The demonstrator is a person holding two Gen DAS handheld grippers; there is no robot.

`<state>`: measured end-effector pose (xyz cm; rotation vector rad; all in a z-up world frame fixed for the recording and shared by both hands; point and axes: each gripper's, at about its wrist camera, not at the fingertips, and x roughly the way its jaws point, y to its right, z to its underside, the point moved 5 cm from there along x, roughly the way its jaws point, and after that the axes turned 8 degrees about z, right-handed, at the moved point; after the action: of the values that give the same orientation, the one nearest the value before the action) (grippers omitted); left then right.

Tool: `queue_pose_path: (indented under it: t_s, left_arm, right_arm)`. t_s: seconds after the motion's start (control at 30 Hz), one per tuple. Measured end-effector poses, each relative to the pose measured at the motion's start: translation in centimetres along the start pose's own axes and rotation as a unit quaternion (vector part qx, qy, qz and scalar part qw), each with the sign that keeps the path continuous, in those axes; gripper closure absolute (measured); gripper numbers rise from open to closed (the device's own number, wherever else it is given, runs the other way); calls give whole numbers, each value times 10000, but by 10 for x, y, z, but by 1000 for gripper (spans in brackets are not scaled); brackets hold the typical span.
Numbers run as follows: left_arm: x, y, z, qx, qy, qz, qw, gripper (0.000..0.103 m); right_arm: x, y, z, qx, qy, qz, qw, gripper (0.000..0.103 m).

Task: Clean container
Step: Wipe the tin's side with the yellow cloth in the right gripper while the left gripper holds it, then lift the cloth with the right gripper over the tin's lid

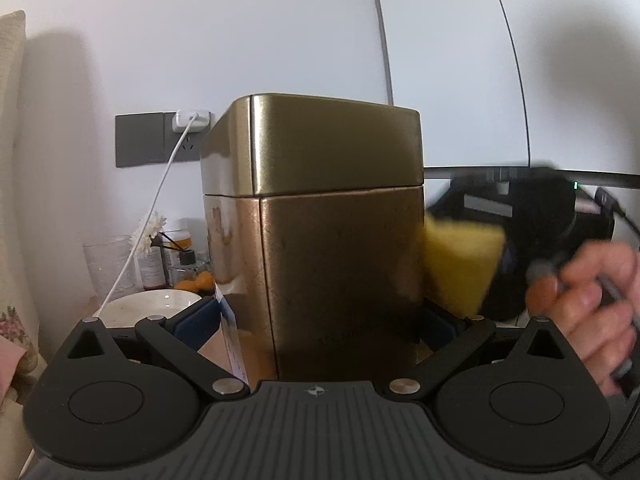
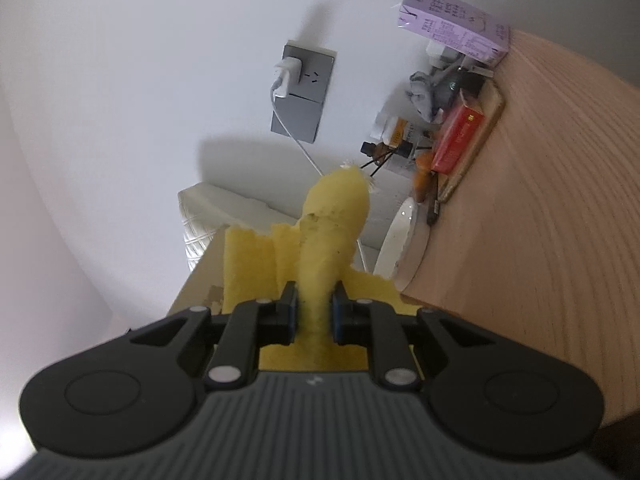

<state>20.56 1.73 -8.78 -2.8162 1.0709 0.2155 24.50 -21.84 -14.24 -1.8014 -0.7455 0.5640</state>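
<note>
A gold metal container [image 1: 332, 248] with a fitted lid stands upright between the fingers of my left gripper [image 1: 320, 320], which is shut on its lower body. A yellow sponge [image 1: 460, 260] touches the container's right side, blurred, with the other gripper and a hand behind it. In the right wrist view my right gripper [image 2: 314, 312] is shut on the yellow sponge [image 2: 332, 232], which bulges out past the fingertips. The container does not show clearly in the right wrist view.
A white plate [image 1: 152, 308], a glass [image 1: 106, 264], small bottles and oranges stand at the left by a wall socket [image 1: 156, 140] with a white cable. A wooden table [image 2: 540, 200] holds a purple carton [image 2: 456, 24], a red box [image 2: 456, 140] and clutter.
</note>
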Motion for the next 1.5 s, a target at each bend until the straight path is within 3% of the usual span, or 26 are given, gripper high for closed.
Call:
queue_pose_path:
  t_s: [0.2, 0.4, 0.57, 0.8, 1.03, 1.17, 1.33, 1.43, 1.5]
  left_arm:
    - [4, 3, 0, 40, -5, -234, 9997, 1]
    - [4, 3, 1, 125, -34, -257, 9996, 1]
    - [2, 2, -3, -20, 60, -285, 9996, 1]
    - [-2, 14, -7, 117, 24, -477, 9988, 1]
    - [-27, 29, -25, -270, 289, -836, 9957, 1]
    - [-33, 41, -37, -425, 237, -1255, 9909, 1]
    - [-30, 49, -43, -484, 132, -1673, 9846, 1]
    - [-31, 52, -40, -366, 125, -1864, 9817, 2]
    - [-26, 47, -33, -518, 55, -1881, 9808, 8]
  right_arm:
    - [8, -29, -19, -316, 126, -385, 9987, 85]
    - [12, -2, -16, -114, -43, -33, 9999, 85]
    - [9, -16, -17, -341, -51, -250, 9991, 85]
    - [-3, -18, -19, -757, -80, 257, 9968, 85]
    - [-13, -74, -35, -1745, 35, 434, 9837, 85]
    - [-18, -114, -39, -2519, 63, 661, 9655, 85]
    - [-12, -167, -32, -3636, -46, 942, 9268, 86]
    - [4, -185, -17, -4430, -280, 1245, 8874, 85]
    - [20, -184, -9, -4791, -501, 1495, 8635, 86]
